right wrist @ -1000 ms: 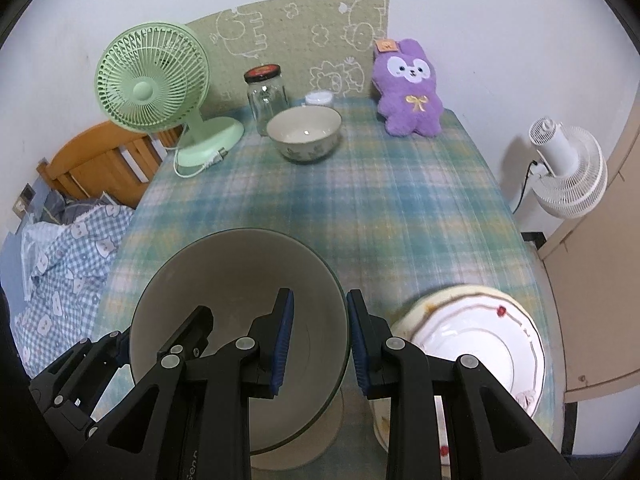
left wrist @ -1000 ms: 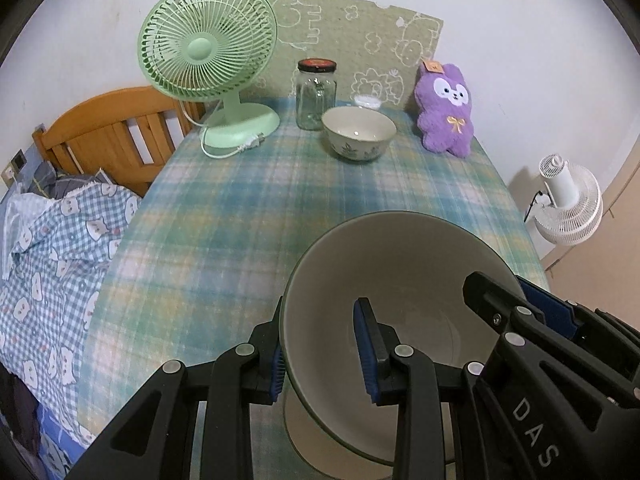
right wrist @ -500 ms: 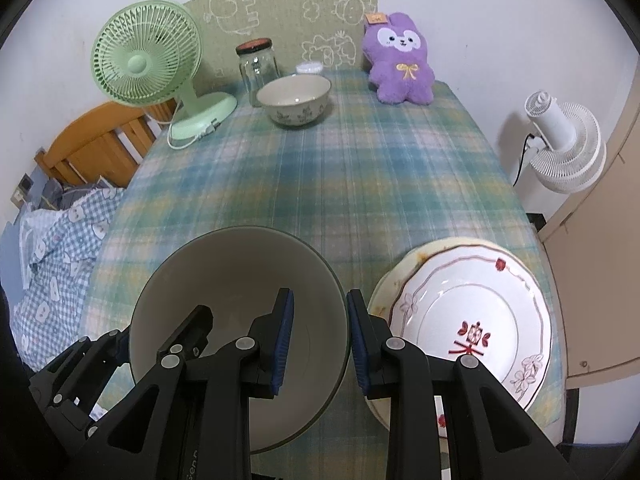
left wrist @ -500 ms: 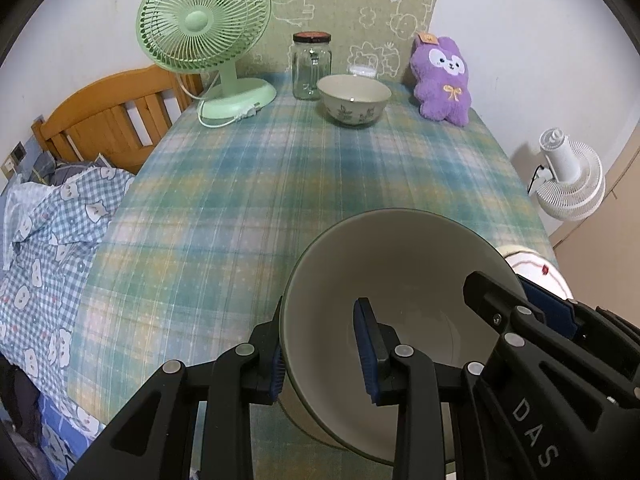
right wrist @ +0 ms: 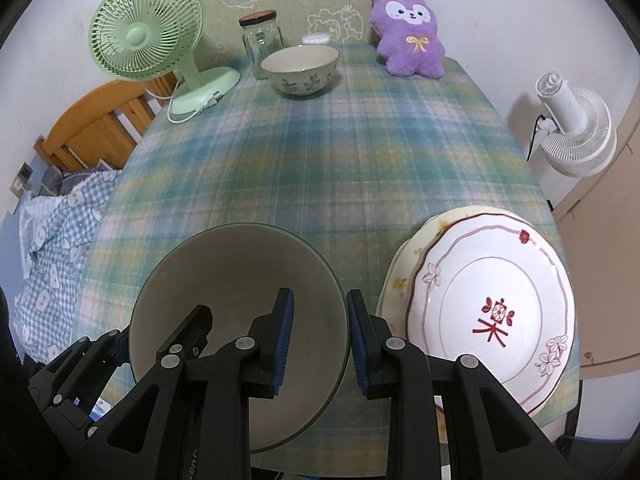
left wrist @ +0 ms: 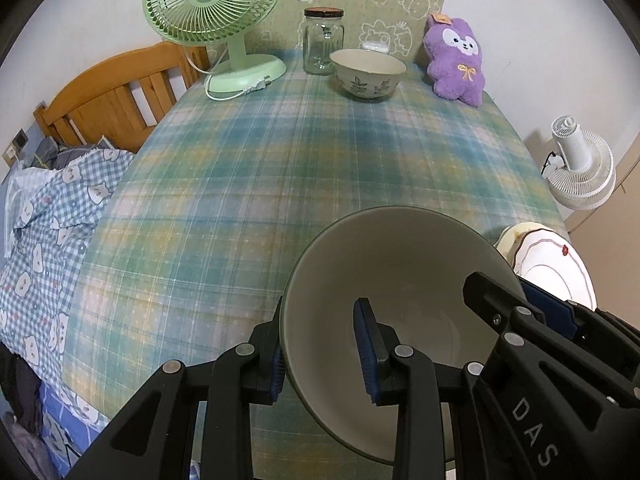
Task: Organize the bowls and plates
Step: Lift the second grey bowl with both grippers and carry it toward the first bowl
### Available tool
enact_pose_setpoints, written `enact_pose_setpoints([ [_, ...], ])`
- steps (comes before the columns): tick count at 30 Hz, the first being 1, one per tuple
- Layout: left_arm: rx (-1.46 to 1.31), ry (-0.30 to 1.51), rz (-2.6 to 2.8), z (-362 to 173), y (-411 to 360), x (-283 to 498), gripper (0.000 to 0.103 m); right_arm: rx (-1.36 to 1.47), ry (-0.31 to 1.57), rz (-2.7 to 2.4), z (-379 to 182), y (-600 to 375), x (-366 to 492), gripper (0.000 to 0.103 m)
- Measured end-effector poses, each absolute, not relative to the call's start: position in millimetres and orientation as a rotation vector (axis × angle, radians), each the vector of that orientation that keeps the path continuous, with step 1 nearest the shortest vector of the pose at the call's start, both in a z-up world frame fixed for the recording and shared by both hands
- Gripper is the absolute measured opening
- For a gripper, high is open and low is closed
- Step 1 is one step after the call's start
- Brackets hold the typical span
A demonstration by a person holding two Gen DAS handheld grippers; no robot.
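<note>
Large grey-green ceramic bowl with a pale interior, held above the near edge of the table covered by a green-and-blue plaid cloth. The left gripper is clamped on the bowl's left rim, one blue-padded finger outside the wall and the other inside. The right gripper is clamped on the opposite rim in the same manner, one finger inside the bowl and one outside. Just beside the bowl to the right, a white scalloped plate with red floral trim lies on a cream plate at the near right corner. At the far end stand a smaller cream bowl with a leaf pattern, a clear glass jar with a dark lid, a pale green desk fan and a purple plush rabbit. Beyond the table's right side, a white floor fan; to the left, a wooden bed frame with blue checked bedding
</note>
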State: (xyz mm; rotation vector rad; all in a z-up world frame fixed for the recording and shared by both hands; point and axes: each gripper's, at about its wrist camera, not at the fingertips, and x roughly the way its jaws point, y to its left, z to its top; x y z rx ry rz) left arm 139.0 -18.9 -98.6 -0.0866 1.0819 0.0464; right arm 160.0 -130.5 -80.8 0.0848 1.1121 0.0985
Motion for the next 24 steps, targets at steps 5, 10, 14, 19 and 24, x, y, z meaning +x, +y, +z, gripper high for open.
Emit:
enact_pose_setpoints([
  [5, -0.067, 1.076, 0.034, -99.6, -21.4, 139.4, 0.029, 0.109, 1.119, 0.088, -87.3, -133.2, 161.4, 0.031],
  [10, -0.046, 1.08, 0.029, -99.8, -23.4, 139.7, 0.029, 0.134, 1.126, 0.083, -92.1, -135.0, 163.2, 0.031],
  [14, -0.029, 1.09, 0.026, -99.7, -26.0, 141.1, 0.029, 0.15, 1.127, 0.08, -94.2, -136.7, 164.0, 0.031],
  [19, 0.012, 1.103, 0.037, -98.2, -30.6, 142.5, 0.029, 0.185, 1.133, 0.092, -97.2, -141.8, 164.9, 0.03],
  [24, 0.05, 1.114, 0.048, -98.8, -32.8, 142.5, 0.03, 0.209, 1.148, 0.109, -101.1, -143.4, 165.0, 0.03],
])
